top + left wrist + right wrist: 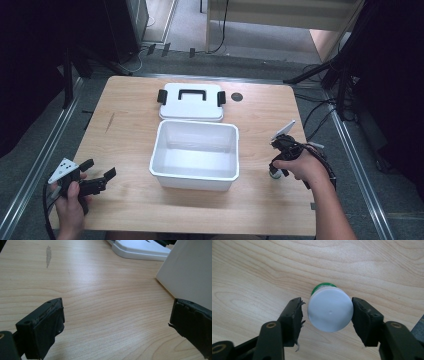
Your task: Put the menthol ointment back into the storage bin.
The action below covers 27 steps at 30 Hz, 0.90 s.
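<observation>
A small bottle [330, 310] with a white cap and a green body stands upright on the wooden table [125, 125], at the right of the table [275, 174]. My right gripper [327, 313] points down over it with a jaw on each side. The right pad [362, 317] lies against the cap, while a thin strip of wood shows between the left pad [294, 320] and the cap. My left gripper [101, 169] rests near the front left corner, open and holding nothing [117, 312].
An open white plastic box [195, 150] sits in the middle of the table, its side wall [190, 272] close to my left gripper. Its lid [191, 101] with a black handle and clips lies flat behind it [140, 248]. A dark round hole [237, 97] marks the tabletop.
</observation>
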Each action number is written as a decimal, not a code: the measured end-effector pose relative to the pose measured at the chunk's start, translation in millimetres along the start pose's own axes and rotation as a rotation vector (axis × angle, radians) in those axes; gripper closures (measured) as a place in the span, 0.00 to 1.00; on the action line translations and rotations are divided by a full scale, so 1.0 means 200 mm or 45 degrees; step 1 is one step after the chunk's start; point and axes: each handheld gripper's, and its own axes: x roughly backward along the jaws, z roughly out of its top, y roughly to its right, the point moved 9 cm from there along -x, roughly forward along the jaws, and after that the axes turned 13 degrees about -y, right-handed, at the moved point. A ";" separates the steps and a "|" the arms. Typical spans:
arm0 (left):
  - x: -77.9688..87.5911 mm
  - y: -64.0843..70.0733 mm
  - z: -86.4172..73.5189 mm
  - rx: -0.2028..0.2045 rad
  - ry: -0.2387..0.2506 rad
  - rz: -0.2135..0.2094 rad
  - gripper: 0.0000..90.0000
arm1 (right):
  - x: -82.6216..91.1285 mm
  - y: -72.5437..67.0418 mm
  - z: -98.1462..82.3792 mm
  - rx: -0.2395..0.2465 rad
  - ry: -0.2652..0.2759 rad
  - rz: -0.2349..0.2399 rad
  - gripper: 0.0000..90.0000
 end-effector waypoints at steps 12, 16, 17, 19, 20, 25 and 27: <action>0.00 0.00 0.00 0.002 -0.001 0.001 0.00 | 0.03 -0.06 -0.01 0.046 -0.044 0.055 0.58; 0.00 0.00 0.00 0.001 -0.001 0.002 0.00 | 0.08 -0.08 -0.01 0.057 -0.049 0.058 0.58; 0.00 0.00 0.00 0.001 -0.001 0.001 0.00 | 0.10 -0.08 -0.01 0.060 -0.053 0.054 0.58; 0.00 0.00 0.00 0.002 0.000 0.000 0.00 | 0.12 -0.09 0.00 0.077 -0.039 0.055 0.58; 0.00 0.00 0.00 0.001 0.000 0.000 0.00 | 0.14 -0.10 0.00 0.071 -0.037 0.058 0.58; 0.00 0.00 0.00 0.008 0.007 -0.001 0.00 | 0.21 -0.13 0.01 0.081 -0.038 0.064 0.58; 0.00 0.00 0.00 0.005 0.005 -0.002 0.00 | 0.24 -0.15 0.01 0.085 -0.041 0.074 0.58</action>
